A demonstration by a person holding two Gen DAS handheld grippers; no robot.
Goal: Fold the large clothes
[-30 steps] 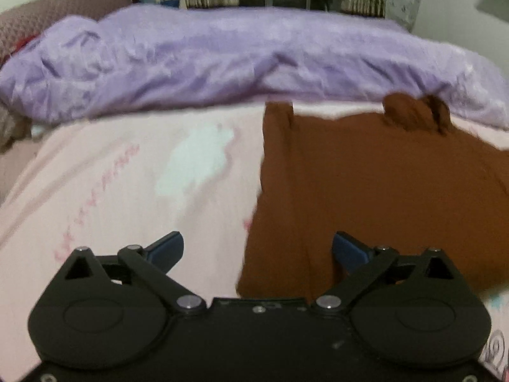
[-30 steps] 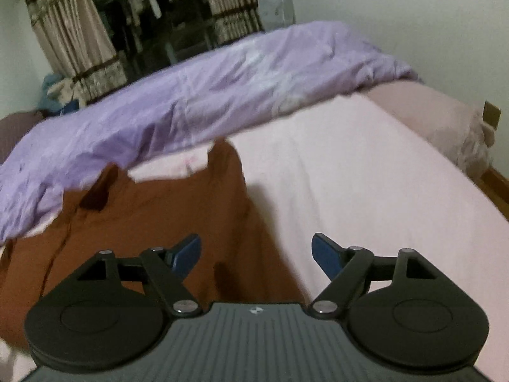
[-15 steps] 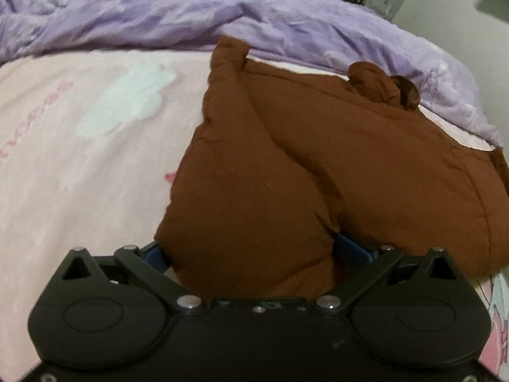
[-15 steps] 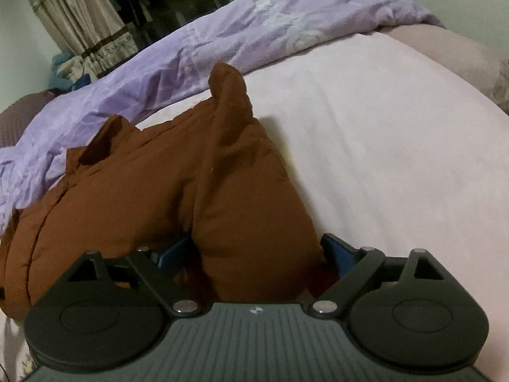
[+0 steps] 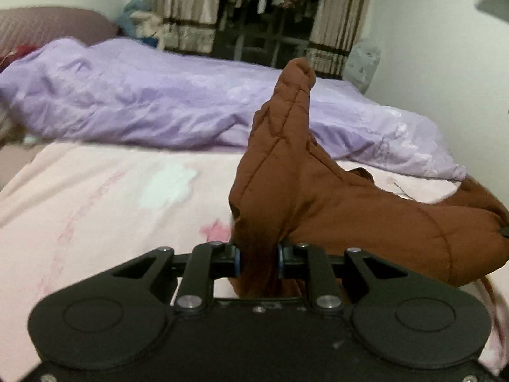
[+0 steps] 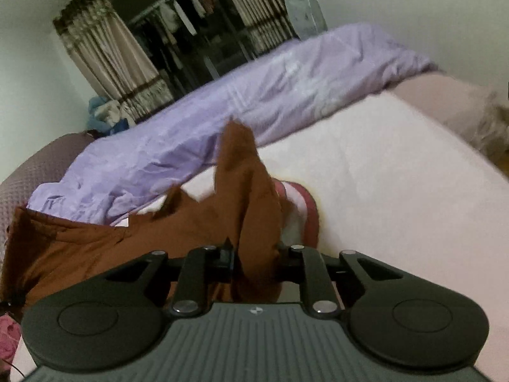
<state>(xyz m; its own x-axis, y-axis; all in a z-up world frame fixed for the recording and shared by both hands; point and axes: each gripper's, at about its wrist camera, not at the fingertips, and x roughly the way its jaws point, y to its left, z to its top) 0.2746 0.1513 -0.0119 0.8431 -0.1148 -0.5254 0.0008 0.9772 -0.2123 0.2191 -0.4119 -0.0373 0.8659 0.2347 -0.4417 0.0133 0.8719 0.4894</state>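
Observation:
A brown padded garment (image 5: 350, 216) lies on the pink bed sheet (image 5: 95, 197). My left gripper (image 5: 257, 259) is shut on the garment's near left edge, and the pinched cloth stands up in a peak above the sheet. In the right wrist view my right gripper (image 6: 254, 259) is shut on the brown garment's (image 6: 95, 242) near right edge, which also rises in a peak. The garment's middle sags between the two grips, and a pink lining (image 6: 310, 210) shows beside the right peak.
A crumpled purple duvet (image 5: 159, 102) runs along the far side of the bed, also in the right wrist view (image 6: 286, 82). A mauve pillow (image 5: 47, 28) lies at the far left. Curtains and a dark open wardrobe (image 5: 273, 16) stand behind. A white wall is on the right.
Both grippers went from open above the flat garment to shut on its near edge. They have lifted that edge off the sheet, and both views have tilted up.

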